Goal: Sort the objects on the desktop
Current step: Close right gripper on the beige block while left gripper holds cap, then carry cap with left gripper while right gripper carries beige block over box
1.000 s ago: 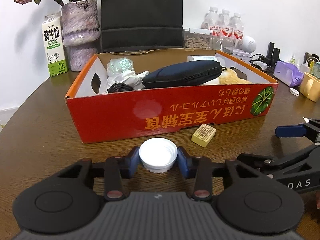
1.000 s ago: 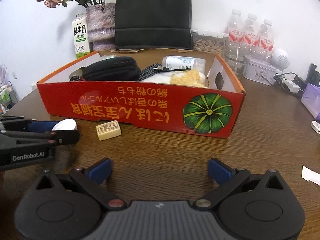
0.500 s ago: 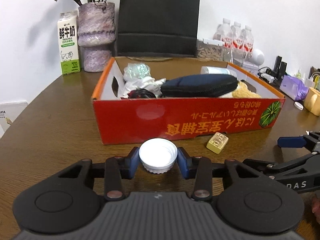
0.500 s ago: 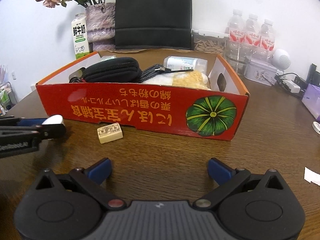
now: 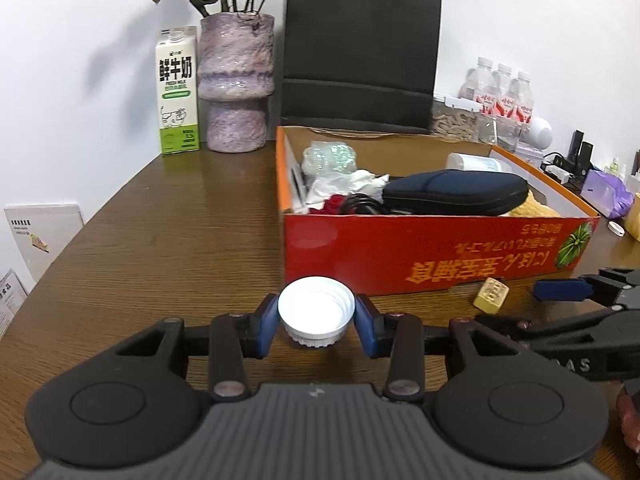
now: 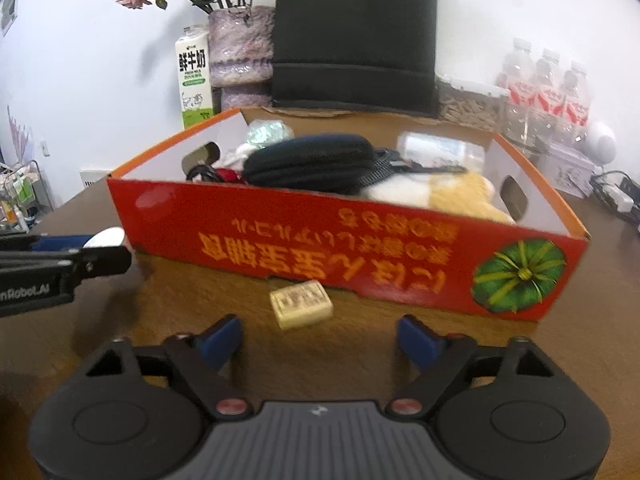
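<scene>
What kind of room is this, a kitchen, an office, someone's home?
Probably a home or small office corner, not a kitchen: a wooden table against a white wall holds a vase of dried flowers, a milk carton, bottled water and a red cardboard box of odds and ends.

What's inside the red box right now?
In the red box: a dark zip case, crumpled white wrapping, black cable, white bottle, yellow-and-white plush. Anything beneath them is covered.

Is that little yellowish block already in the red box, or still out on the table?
Still out. The yellowish block lies on the wooden table, just in front of the red box, ahead of the right gripper, whose open pads don't touch it.
</scene>
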